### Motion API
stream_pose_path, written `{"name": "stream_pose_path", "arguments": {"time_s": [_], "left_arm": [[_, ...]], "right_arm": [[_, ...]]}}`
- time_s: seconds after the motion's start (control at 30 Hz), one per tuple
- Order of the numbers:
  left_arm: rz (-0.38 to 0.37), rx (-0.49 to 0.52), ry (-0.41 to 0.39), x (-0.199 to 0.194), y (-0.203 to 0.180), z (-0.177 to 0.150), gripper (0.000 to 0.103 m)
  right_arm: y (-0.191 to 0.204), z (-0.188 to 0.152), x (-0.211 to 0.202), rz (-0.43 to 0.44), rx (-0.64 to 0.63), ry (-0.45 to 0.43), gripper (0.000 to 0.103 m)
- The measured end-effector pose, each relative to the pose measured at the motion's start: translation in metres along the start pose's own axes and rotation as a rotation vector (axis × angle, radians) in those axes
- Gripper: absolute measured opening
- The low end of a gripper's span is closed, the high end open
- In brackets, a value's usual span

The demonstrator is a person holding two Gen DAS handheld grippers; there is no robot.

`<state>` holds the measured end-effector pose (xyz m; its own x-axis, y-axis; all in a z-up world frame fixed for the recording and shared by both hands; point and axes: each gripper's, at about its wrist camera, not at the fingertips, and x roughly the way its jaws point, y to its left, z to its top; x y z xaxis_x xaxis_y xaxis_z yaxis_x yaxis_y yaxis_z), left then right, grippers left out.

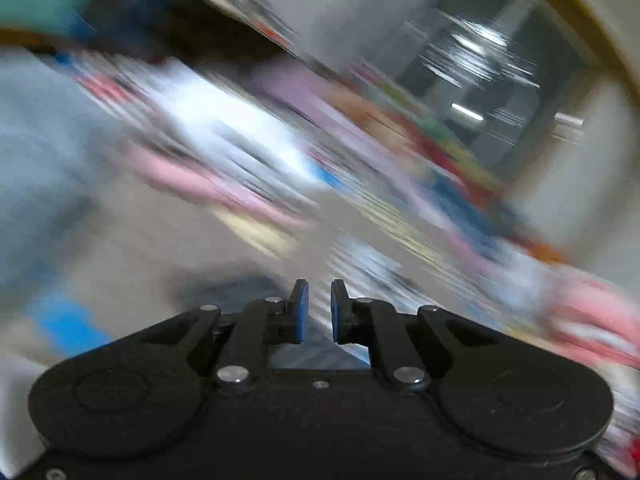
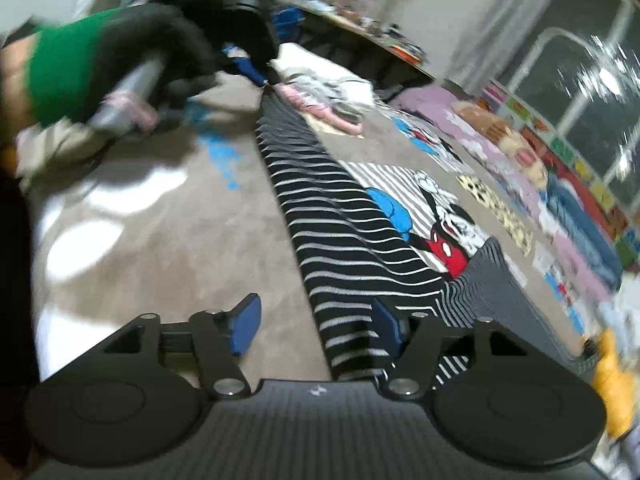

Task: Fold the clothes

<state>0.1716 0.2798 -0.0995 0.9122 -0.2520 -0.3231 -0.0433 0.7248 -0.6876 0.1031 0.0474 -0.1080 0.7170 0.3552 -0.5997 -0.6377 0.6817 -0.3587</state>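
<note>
A black-and-white striped garment [image 2: 344,240] is seen stretched taut over the grey carpet [image 2: 160,220], from the right gripper [image 2: 316,328] toward the left gripper [image 2: 256,60] further off. The right gripper's jaws are spread wide, cloth lying against the right blue pad only. In the heavily blurred left wrist view, the left gripper [image 1: 319,312] is seen nearly closed, a narrow gap left between its pads; nothing is seen between them.

no readable text, labels or numbers show in either view.
</note>
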Motion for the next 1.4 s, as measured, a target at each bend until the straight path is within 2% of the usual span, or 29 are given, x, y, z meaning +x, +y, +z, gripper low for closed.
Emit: {"name": "stream_pose_path", "arguments": {"time_s": [0.03, 0.07, 0.13, 0.17, 0.23, 0.27, 0.33, 0.37, 0.4, 0.43, 0.47, 0.5, 0.6, 0.63, 0.7, 0.83, 0.9, 0.93, 1.0, 1.07, 1.23, 1.33, 1.4], "left_arm": [[-0.127, -0.040, 0.080, 0.008, 0.000, -0.004, 0.015], [-0.170, -0.056, 0.112, 0.012, -0.004, -0.011, 0.021], [-0.198, -0.030, 0.188, 0.021, -0.015, -0.023, 0.024], [-0.233, -0.033, 0.254, 0.029, -0.019, -0.030, 0.038], [-0.301, -0.038, 0.386, 0.044, -0.026, -0.044, 0.059], [-0.310, -0.050, 0.433, 0.051, -0.027, -0.051, 0.059], [-0.258, -0.063, 0.473, 0.063, -0.024, -0.060, 0.059], [-0.231, -0.070, 0.491, 0.068, -0.022, -0.064, 0.050], [-0.175, -0.068, 0.434, 0.066, -0.018, -0.058, 0.043], [-0.118, -0.066, 0.375, 0.064, -0.014, -0.052, 0.045], [-0.074, -0.058, 0.304, 0.059, -0.009, -0.045, 0.053], [-0.026, -0.070, 0.235, 0.054, -0.002, -0.037, 0.054], [0.036, -0.151, 0.116, 0.043, 0.018, -0.022, 0.056], [0.032, -0.174, 0.088, 0.038, 0.021, -0.020, 0.056], [-0.022, -0.180, 0.097, 0.035, 0.015, -0.021, 0.056], [-0.212, -0.184, 0.299, 0.064, -0.016, -0.049, 0.075], [-0.197, -0.120, 0.354, 0.079, -0.032, -0.062, 0.075], [-0.171, -0.089, 0.348, 0.082, -0.035, -0.062, 0.075], [-0.134, -0.111, 0.299, 0.083, -0.028, -0.059, 0.072], [-0.110, -0.168, 0.229, 0.076, -0.012, -0.052, 0.071], [0.010, -0.162, 0.048, 0.049, -0.006, -0.043, 0.071], [0.013, -0.093, 0.001, 0.037, -0.020, -0.045, 0.071], [-0.018, -0.041, -0.006, 0.035, -0.035, -0.050, 0.071]], "right_arm": [[-0.004, -0.003, 0.006, 0.054, 0.055, 0.013, 0.066], [-0.007, -0.006, 0.011, 0.108, 0.109, 0.025, 0.065], [-0.012, -0.012, 0.016, 0.189, 0.183, 0.009, 0.066], [-0.011, -0.014, 0.014, 0.191, 0.188, 0.005, 0.066], [-0.013, -0.019, 0.011, 0.205, 0.221, -0.002, 0.066], [-0.013, -0.020, 0.011, 0.207, 0.229, -0.004, 0.066], [-0.013, -0.021, 0.011, 0.211, 0.244, -0.008, 0.066], [-0.013, -0.022, 0.011, 0.213, 0.252, -0.010, 0.066], [-0.013, -0.023, 0.010, 0.216, 0.260, -0.012, 0.067], [-0.013, -0.023, 0.010, 0.218, 0.267, -0.014, 0.067], [-0.013, -0.024, 0.010, 0.221, 0.271, -0.015, 0.067], [-0.013, -0.025, 0.009, 0.223, 0.276, -0.016, 0.067], [-0.014, -0.026, 0.011, 0.227, 0.287, -0.019, 0.067], [-0.014, -0.026, 0.011, 0.225, 0.289, -0.020, 0.067], [-0.013, -0.027, 0.012, 0.223, 0.293, -0.022, 0.067], [-0.012, -0.027, 0.013, 0.212, 0.295, -0.029, 0.068], [-0.010, -0.027, 0.013, 0.201, 0.291, -0.035, 0.068], [-0.010, -0.027, 0.013, 0.200, 0.291, -0.036, 0.068], [-0.009, -0.026, 0.011, 0.202, 0.282, -0.037, 0.068], [-0.007, -0.028, 0.003, 0.220, 0.259, -0.031, 0.067], [-0.001, -0.047, -0.035, 0.257, 0.205, -0.012, 0.067], [0.001, -0.065, -0.061, 0.257, 0.193, -0.007, 0.067], [0.003, -0.077, -0.078, 0.256, 0.187, -0.004, 0.067]]}}
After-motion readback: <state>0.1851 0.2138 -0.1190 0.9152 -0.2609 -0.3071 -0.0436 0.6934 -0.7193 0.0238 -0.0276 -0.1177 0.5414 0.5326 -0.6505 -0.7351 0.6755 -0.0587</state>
